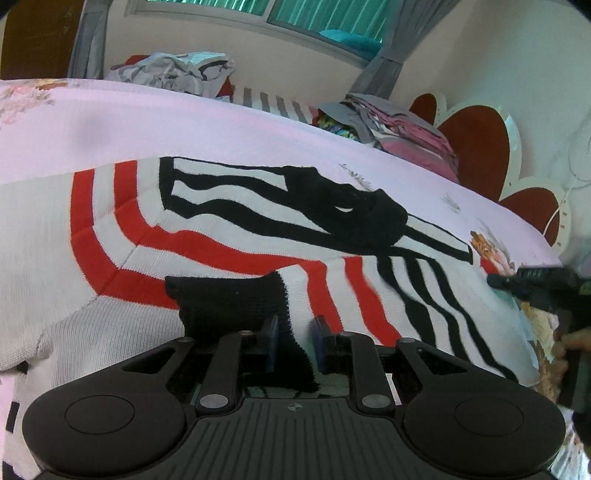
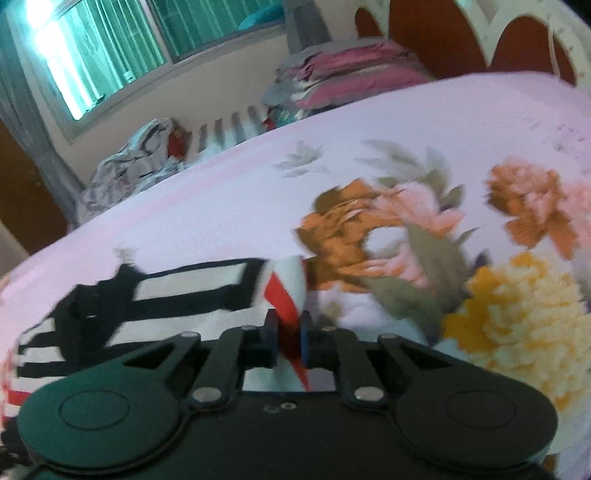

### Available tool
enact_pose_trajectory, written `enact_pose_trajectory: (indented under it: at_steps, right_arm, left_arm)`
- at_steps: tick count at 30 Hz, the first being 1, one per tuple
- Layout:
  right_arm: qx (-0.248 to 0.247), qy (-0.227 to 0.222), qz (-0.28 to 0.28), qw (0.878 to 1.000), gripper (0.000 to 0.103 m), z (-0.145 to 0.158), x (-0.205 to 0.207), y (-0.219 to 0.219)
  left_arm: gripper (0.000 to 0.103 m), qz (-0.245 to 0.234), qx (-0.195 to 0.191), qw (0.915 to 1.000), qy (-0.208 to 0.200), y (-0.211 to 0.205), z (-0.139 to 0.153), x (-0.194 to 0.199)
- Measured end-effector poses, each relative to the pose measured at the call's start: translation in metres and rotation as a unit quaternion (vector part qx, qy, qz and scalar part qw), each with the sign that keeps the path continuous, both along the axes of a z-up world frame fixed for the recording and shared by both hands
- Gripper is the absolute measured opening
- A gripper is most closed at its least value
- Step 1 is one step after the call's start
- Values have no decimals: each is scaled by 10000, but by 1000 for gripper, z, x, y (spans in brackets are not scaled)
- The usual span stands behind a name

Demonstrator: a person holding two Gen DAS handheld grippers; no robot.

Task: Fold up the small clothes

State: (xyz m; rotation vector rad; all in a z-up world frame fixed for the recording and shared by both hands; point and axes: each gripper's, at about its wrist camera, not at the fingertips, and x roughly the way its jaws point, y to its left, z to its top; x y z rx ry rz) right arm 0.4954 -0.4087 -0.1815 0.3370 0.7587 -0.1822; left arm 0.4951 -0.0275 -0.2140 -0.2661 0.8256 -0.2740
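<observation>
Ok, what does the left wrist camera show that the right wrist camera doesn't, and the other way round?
Only the left wrist view: the left gripper shut on the sweater's black cuff, the red curved stripes across the spread knit, and the right gripper seen from outside at the far right edge.

Only the right wrist view: the right gripper shut on a red-and-white fold of the sweater, and the big floral print on the sheet.

Both: the striped sweater, pink bedsheet, folded pile, window and headboard.
</observation>
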Motion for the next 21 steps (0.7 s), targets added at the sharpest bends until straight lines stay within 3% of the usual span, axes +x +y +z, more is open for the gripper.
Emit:
enact_pose_trajectory:
  at_steps: [3, 5, 8, 11, 14, 18, 21]
  right_arm:
    - [-160, -30, 0, 9999, 10, 1, -1, 5]
    - [-324, -41, -3, 9995, 15, 8, -2, 11]
    - [-316, -369, -6, 9988, 21, 26, -13, 13]
    - [-505, -523, 237, 9971, 21, 37, -16, 28]
    - [-728, -312, 501, 9956, 19, 29, -8, 41]
    - [-713, 63, 398, 9966, 11, 10, 2, 32]
    - [-748, 94, 343, 9966, 9, 8, 1, 29]
  left_arm:
    - [20, 20, 36, 10000, 7, -1, 2, 0]
    - [21, 60, 104, 9999, -32, -3, 9, -2]
    - [21, 127, 38, 9997, -202, -4, 18, -3]
    - [21, 125, 93, 9998, -100, -6, 11, 3]
    - [21, 72, 180, 9997, -128, -4, 2, 3]
    - [20, 111, 65, 9999, -8, 2, 3, 5]
    - [21, 105, 83, 9999, 20, 4, 3, 4]
